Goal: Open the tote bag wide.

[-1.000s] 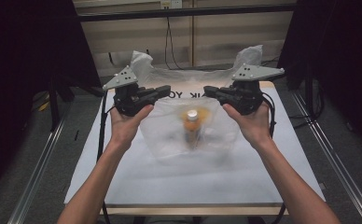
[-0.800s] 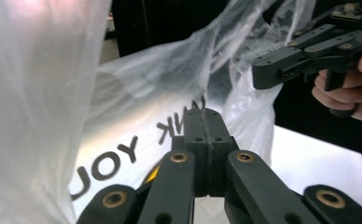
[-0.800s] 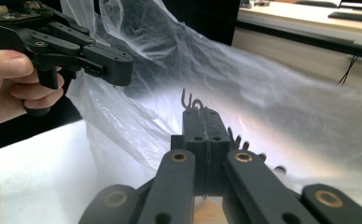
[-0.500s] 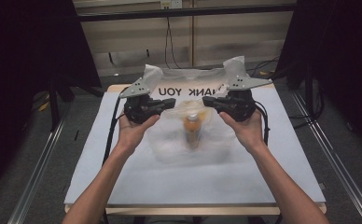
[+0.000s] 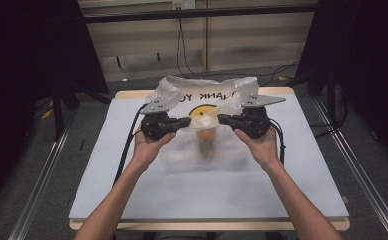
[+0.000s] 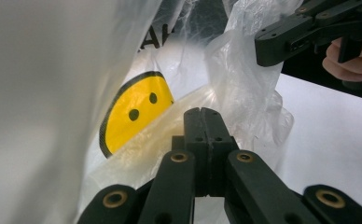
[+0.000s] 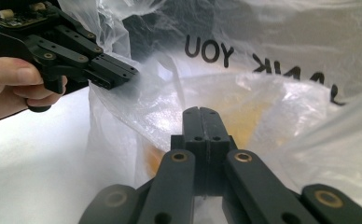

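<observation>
A thin translucent plastic bag [image 5: 204, 125], printed with black lettering and a yellow smiley face [image 6: 135, 109], lies near the far middle of the pale grey-white surface [image 5: 207, 190]. An orange object [image 5: 205, 136] shows blurred through the film; what it is cannot be told. The left gripper [image 5: 186, 121] and the right gripper [image 5: 222, 119] face each other across the bag's upper part, each held in a hand [image 5: 149, 145]. In both gripper views the black jaws are pressed together on a fold of the film. Black cables [image 5: 127, 145] trail from the grippers toward the person.
</observation>
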### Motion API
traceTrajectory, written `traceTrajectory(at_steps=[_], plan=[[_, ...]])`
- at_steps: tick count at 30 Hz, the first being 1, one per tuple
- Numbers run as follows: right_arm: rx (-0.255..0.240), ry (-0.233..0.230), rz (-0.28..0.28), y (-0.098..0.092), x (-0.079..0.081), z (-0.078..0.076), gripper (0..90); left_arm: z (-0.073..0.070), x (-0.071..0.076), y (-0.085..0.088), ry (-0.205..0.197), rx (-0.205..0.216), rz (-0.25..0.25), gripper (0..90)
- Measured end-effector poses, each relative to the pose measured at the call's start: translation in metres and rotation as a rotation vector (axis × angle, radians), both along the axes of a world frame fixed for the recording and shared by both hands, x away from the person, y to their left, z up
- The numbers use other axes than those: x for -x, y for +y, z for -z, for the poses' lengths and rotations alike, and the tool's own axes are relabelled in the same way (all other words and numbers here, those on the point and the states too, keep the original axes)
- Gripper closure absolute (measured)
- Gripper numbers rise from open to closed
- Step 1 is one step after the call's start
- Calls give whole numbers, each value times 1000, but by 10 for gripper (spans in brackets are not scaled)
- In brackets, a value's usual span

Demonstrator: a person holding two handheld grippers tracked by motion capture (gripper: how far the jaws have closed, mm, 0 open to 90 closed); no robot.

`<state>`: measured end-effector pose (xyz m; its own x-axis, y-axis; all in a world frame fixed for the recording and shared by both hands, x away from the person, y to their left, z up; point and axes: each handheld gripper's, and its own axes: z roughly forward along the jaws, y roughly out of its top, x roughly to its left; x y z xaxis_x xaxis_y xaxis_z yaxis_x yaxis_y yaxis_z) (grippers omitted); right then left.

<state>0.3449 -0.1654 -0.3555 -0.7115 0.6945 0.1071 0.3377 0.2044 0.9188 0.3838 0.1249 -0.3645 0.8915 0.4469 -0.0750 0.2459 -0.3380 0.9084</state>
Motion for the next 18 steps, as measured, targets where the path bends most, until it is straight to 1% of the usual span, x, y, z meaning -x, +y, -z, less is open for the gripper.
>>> traceTrajectory(at_steps=[1,2,3,4,8,9,10,12,13,14,16,17,18], plan=[[-1,7,0,0,0,3,900,1,0,-1,-2,-13,-2,900],[-1,8,4,-1,-1,5,900,1,0,-1,-2,-13,-2,900],[-5,15,7,-2,-1,8,900,5,0,-2,5,-13,6,900],[-3,19,9,-2,-1,9,900,6,0,-3,9,-16,1,900],[-3,22,12,-3,-2,16,900,11,-1,-4,19,-17,6,900],[-2,26,12,-3,-2,17,900,15,-2,-5,24,-30,13,900],[-2,26,12,-3,-2,17,900,15,-2,-5,24,-30,13,900],[2,30,12,-2,-3,21,900,20,-2,-7,31,-48,12,900],[4,32,8,-2,-4,23,900,23,-2,-8,35,-38,18,900],[5,36,5,-2,-4,25,900,24,-2,-8,36,-48,24,900],[10,45,4,-1,-5,29,900,28,-2,-10,40,-52,29,900],[10,45,4,-1,-5,29,900,28,-2,-10,40,-52,29,900],[13,55,1,0,-5,35,900,33,-1,-11,47,-62,31,900]])
